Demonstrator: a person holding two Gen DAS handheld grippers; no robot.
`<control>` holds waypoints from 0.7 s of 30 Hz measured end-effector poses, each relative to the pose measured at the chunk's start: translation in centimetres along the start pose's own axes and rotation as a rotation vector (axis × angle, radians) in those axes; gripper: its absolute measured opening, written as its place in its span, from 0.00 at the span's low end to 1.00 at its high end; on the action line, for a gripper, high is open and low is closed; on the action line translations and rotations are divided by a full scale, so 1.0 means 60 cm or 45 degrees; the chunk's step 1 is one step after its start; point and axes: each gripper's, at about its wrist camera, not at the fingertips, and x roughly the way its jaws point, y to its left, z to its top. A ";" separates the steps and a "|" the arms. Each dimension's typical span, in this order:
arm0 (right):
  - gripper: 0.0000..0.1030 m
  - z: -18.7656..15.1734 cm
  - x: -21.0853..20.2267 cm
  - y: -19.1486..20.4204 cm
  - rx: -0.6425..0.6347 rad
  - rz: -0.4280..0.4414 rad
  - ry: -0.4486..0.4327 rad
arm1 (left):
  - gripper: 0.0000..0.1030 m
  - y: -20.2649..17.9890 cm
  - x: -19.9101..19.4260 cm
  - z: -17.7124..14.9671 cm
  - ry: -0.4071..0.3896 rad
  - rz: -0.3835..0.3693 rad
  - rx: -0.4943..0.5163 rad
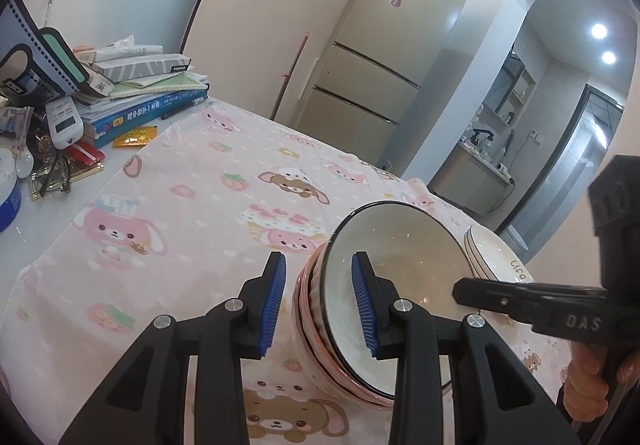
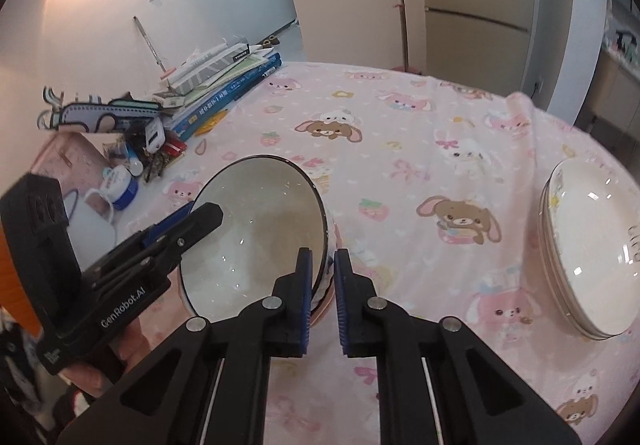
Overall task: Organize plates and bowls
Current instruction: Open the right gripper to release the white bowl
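A stack of bowls [image 1: 404, 257] with black rims and pink outsides stands on the pink cartoon cloth [image 1: 192, 197]; it also shows in the right wrist view [image 2: 256, 221]. My left gripper [image 1: 319, 305] is open, its fingers astride the near wall of the top bowl without clamping it. My right gripper [image 2: 322, 297] has its fingers closed on the top bowl's rim from the other side. A stack of white plates [image 2: 588, 257] lies to the right; it also shows in the left wrist view [image 1: 500, 257].
Books and boxes [image 1: 144, 85] are piled at the table's far left, with a remote, keys and a small tub [image 2: 120, 185] beside them. A tall fridge [image 1: 392, 45] stands behind the table. The cloth hangs over the table's far edge.
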 end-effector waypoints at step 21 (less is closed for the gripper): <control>0.08 0.007 -0.006 -0.002 -0.065 0.022 -0.211 | 0.49 0.022 -0.024 0.012 -0.098 0.028 -0.065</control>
